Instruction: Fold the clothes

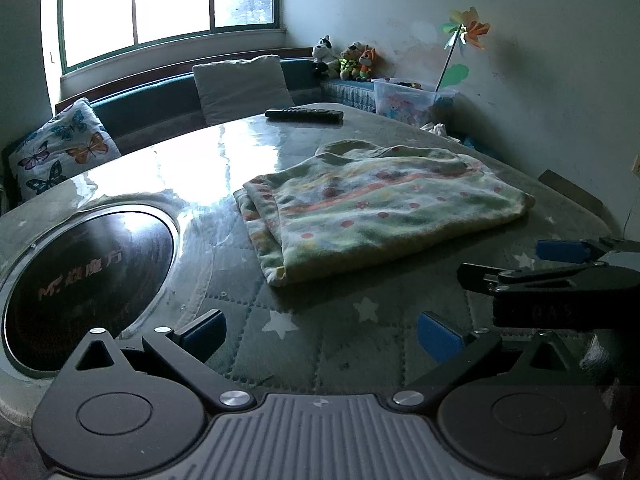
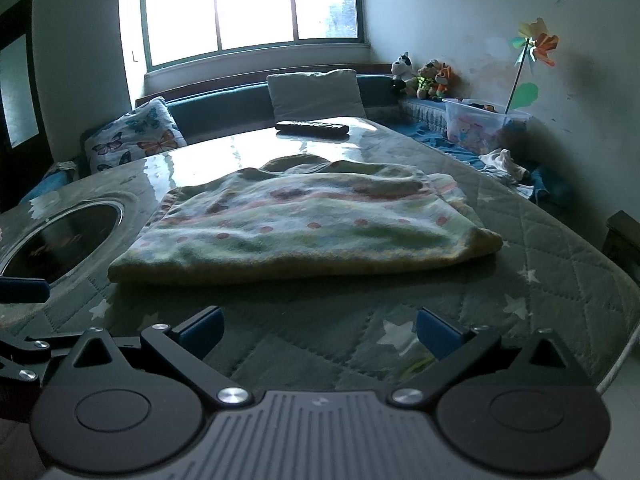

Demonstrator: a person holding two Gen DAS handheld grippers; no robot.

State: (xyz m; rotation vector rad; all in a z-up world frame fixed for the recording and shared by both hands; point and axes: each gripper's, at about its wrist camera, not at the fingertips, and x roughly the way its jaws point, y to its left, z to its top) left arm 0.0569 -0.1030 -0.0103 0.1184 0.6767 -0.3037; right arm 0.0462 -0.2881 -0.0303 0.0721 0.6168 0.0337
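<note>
A folded fleece garment (image 1: 372, 208), pale green with pink dots and stripes, lies flat on the quilted star-patterned table cover (image 1: 320, 340). It also shows in the right wrist view (image 2: 304, 228). My left gripper (image 1: 320, 334) is open and empty, hovering near the table's front edge, short of the garment. My right gripper (image 2: 318, 332) is open and empty, also in front of the garment. The right gripper shows at the right edge of the left wrist view (image 1: 560, 264).
A round black induction plate (image 1: 84, 280) is set in the table at the left. A black remote (image 1: 304, 115) lies at the far edge. A bench with cushions (image 1: 240, 84), plush toys (image 1: 348, 58) and a clear plastic bin (image 1: 408, 98) stands behind.
</note>
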